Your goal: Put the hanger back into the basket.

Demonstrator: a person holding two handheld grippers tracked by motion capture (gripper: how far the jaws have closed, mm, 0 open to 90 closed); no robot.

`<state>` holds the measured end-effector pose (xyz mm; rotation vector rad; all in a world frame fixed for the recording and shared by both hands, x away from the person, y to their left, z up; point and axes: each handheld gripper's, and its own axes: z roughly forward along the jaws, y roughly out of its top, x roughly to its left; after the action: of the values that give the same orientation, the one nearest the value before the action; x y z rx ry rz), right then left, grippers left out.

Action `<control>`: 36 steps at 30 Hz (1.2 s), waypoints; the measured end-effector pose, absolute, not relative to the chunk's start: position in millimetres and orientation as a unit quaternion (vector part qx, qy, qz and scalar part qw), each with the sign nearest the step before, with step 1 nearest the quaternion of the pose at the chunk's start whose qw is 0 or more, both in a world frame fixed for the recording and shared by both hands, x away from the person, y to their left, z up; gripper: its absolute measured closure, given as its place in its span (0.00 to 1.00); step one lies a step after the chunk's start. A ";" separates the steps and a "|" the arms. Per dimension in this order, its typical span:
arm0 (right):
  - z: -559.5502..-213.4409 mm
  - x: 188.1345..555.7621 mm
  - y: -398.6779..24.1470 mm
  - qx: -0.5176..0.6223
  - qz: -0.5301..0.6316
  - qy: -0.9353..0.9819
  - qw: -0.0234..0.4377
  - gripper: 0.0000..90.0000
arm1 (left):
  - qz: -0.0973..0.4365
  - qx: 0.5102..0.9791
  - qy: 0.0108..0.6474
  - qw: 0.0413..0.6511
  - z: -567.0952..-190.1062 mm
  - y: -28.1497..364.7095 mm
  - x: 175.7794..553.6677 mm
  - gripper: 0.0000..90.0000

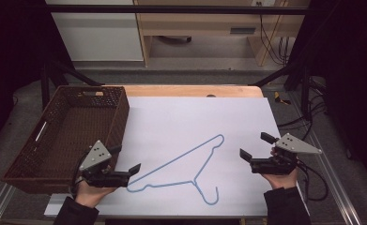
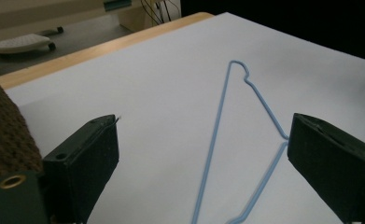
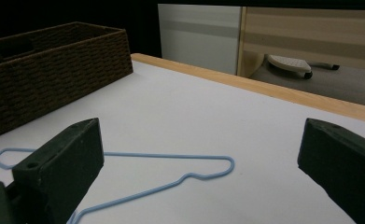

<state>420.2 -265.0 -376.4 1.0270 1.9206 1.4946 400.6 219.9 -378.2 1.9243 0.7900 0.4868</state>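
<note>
A light-blue wire hanger lies flat on the white table sheet, its hook toward the near edge. My left gripper stands open just left of the hanger's lower-left corner, close to the basket, and holds nothing. In the left gripper view the hanger runs between the wide jaws of the left gripper. My right gripper is open too, a short way right of the hanger's upper tip. The right gripper view has the hanger lying on the sheet ahead of the right gripper.
A brown wicker basket sits at the table's left side, seen also in the right gripper view. A wooden table edge runs along the far side. Cables lie on the floor to the right.
</note>
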 end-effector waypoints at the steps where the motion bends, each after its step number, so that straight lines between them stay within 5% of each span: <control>1: -376.1 420.0 -265.2 0.376 0.549 0.704 0.248 0.01 | 0.196 0.793 0.322 0.478 -380.3 217.3 401.0 0.10; 16: -378.3 420.5 -261.1 0.377 0.544 0.708 0.246 0.02 | 0.133 0.848 0.278 0.431 -414.8 172.0 405.7 0.20; 36: -382.9 422.8 -253.8 0.379 0.534 0.718 0.237 0.02 | 0.067 0.892 0.246 0.374 -453.7 136.6 415.7 0.53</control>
<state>422.8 -253.8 -382.9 1.0389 1.9679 1.4626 415.7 136.6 -453.7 2.2843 0.6291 0.1721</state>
